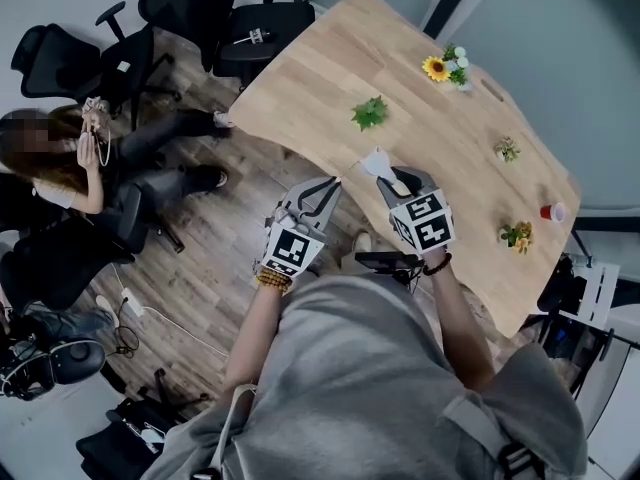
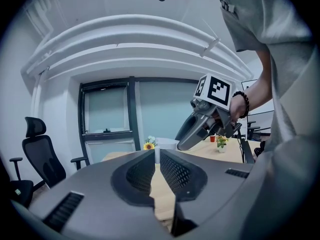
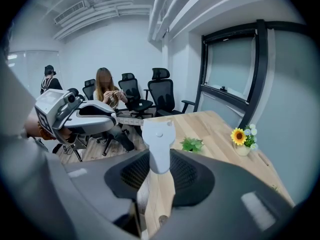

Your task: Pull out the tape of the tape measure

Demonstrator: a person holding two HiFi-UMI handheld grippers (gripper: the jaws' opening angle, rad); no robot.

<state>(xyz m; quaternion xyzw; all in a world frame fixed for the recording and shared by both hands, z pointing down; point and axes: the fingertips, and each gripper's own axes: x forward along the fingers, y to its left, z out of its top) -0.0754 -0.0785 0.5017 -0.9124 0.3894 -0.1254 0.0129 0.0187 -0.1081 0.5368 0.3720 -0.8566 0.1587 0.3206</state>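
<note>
At the near edge of the pale wooden table, the right gripper clamps the white tape measure, and the left gripper pinches its tape. Black chairs stand upper left on the plank floor. A sunflower sits upper right.

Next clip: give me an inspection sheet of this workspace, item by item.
Surface: wooden table, light top, curved edge.
Job's things: white tape measure in the right gripper; its tape runs across to the left gripper.
Clutter: sunflower pot, green sprig, small plants, red cup.
Grippers: right shut on the tape measure; left shut on the tape.
Cables: white cable on the floor.
Surroundings: office chairs, seated person.
</note>
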